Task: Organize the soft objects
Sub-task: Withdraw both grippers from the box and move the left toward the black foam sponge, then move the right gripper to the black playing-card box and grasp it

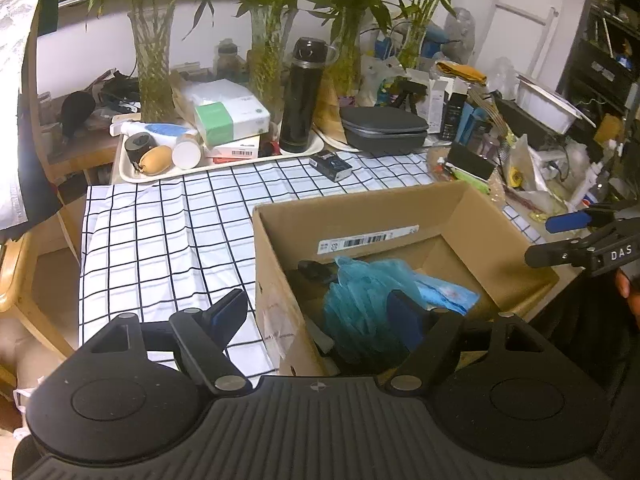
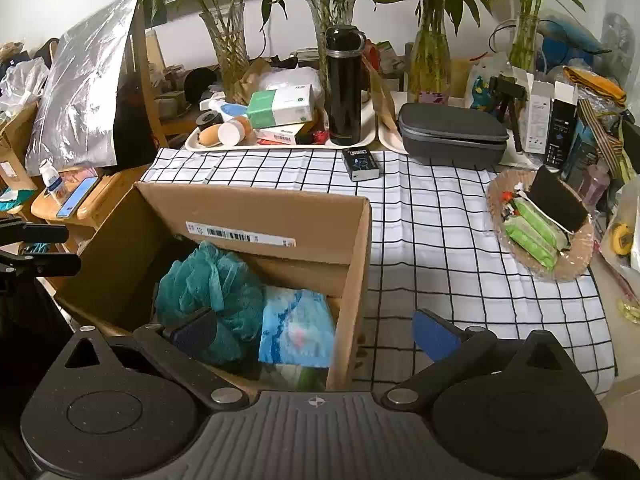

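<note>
An open cardboard box [image 1: 360, 208] stands on the checked tablecloth; it also shows in the right wrist view [image 2: 256, 208]. Inside lie a teal mesh bath sponge [image 1: 360, 300] [image 2: 212, 280] and a light blue soft pack [image 1: 444, 290] [image 2: 296, 328]. My left gripper [image 1: 320, 312] is open and empty, its fingers astride the box's left wall. My right gripper [image 2: 316, 332] is open and empty, astride the box's right wall; it shows at the right in the left wrist view [image 1: 556, 240].
A tray [image 2: 280, 142] with boxes and a black flask [image 2: 344, 88] stands behind, with a grey case [image 2: 452, 134] and glass vases of bamboo. A small dark box [image 2: 360, 164] lies on the cloth. A woven basket [image 2: 540, 224] with green packs is at right.
</note>
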A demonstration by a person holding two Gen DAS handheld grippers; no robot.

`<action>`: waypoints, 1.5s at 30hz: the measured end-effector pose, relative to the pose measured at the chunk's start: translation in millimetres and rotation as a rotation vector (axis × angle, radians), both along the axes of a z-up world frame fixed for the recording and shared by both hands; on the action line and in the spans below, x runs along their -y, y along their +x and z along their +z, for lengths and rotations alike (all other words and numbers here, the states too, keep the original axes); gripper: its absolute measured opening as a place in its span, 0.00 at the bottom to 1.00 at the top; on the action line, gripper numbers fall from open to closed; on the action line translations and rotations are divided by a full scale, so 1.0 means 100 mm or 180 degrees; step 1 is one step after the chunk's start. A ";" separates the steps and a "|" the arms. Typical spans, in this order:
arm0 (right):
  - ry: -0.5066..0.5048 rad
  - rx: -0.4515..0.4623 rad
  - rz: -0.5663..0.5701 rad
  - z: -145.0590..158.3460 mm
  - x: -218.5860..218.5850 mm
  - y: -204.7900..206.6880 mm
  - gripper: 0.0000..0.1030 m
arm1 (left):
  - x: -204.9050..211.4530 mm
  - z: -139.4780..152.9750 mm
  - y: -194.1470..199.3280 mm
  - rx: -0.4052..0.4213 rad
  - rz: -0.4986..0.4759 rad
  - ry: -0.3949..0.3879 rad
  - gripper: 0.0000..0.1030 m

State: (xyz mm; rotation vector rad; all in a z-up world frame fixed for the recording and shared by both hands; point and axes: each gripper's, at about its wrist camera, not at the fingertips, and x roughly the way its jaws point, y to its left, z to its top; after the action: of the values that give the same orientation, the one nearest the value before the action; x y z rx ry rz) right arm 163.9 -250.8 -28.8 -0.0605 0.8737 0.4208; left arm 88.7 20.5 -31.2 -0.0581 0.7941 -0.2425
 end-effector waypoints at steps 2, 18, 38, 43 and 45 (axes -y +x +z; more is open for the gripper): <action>0.0001 0.0008 -0.0004 0.00 0.00 0.04 1.00 | -0.02 0.00 0.04 0.0005 0.0009 -0.0014 0.74; 0.0002 0.0049 -0.0054 -0.03 -0.02 0.43 1.00 | -0.12 -0.02 0.36 0.0070 0.0043 -0.0123 0.74; 0.0193 0.0033 -0.0186 -0.22 0.07 1.05 1.00 | -0.28 -0.13 0.84 0.0128 0.0040 -0.0255 0.74; 0.0194 0.0060 -0.0119 -0.24 0.06 1.18 1.00 | -0.30 -0.17 0.98 0.0136 0.0030 -0.0298 0.74; 0.0211 0.0068 -0.0099 -0.24 0.06 1.23 1.00 | -0.32 -0.18 1.03 0.0141 0.0032 -0.0313 0.74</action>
State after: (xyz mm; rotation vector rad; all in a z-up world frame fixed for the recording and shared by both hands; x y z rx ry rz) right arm 287.4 -257.2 -53.1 0.0097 0.8380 0.4189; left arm 191.3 52.7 -49.5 -0.1488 0.7375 -0.2724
